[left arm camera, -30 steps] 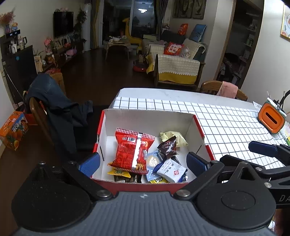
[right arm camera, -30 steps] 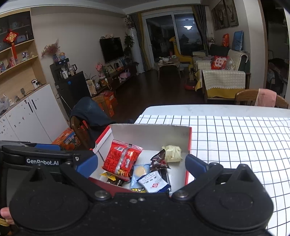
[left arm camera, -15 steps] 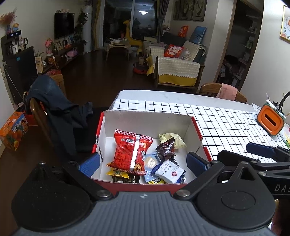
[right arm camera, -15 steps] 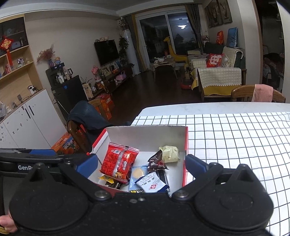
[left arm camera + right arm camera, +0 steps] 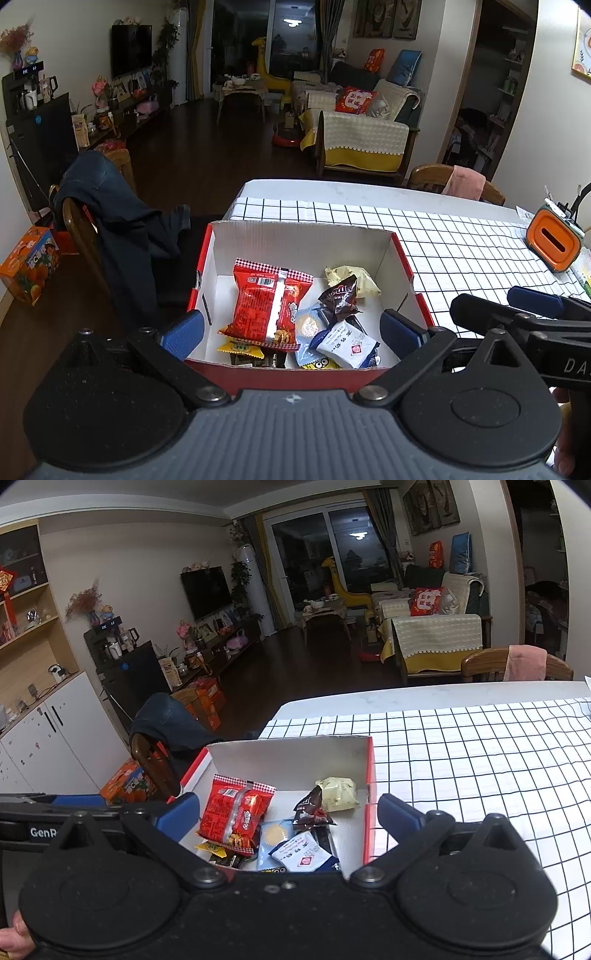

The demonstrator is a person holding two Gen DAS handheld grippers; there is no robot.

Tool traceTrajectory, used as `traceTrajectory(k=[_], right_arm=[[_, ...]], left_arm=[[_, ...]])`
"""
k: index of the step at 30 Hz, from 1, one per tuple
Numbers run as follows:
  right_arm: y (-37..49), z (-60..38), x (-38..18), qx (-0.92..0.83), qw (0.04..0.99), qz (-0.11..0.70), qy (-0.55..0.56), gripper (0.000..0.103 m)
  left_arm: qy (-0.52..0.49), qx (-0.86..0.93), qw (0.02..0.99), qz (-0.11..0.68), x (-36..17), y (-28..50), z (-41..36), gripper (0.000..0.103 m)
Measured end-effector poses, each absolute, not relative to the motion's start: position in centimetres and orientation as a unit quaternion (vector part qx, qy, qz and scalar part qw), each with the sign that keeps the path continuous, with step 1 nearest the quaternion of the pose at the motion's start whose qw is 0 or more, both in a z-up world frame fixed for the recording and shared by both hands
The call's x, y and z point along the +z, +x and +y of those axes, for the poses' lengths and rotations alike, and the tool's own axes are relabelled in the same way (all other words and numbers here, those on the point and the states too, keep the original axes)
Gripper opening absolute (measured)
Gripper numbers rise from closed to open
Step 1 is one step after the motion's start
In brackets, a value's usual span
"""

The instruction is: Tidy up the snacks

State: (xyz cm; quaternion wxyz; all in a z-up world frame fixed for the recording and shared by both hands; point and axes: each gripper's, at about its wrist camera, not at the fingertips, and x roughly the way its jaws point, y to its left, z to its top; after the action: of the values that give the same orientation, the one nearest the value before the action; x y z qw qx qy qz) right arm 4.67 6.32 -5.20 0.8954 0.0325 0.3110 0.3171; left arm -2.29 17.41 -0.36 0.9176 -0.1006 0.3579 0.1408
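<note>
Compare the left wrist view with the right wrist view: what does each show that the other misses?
Only the left wrist view shows the orange device at the table's far right. Only the right wrist view shows the white cabinets with wooden shelves along the left wall. Both show the red box on the checked tablecloth, holding the red snack bag, the dark brown packet and the pale yellow packet, with both grippers open and empty.

- My left gripper (image 5: 291, 332) was held level, jaws spread wide, nothing between the blue pads (image 5: 183, 334).
- My right gripper (image 5: 288, 814) sat the same way: jaws wide apart, empty.
- Both pointed forward, side by side, close together.
- My left hand (image 5: 16, 932) showed only fingertips, at the frame edge.
</note>
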Motion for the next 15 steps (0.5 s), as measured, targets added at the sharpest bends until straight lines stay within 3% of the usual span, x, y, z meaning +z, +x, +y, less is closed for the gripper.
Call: traceTrajectory(k=[15], right_arm=[[4.85,6.12,-5.33,0.313,0.896,0.313,0.039,0.103]], left_arm=[[-0.097,0.141,0.914,0.368,-0.68,-2.19,17.02,0.102]])
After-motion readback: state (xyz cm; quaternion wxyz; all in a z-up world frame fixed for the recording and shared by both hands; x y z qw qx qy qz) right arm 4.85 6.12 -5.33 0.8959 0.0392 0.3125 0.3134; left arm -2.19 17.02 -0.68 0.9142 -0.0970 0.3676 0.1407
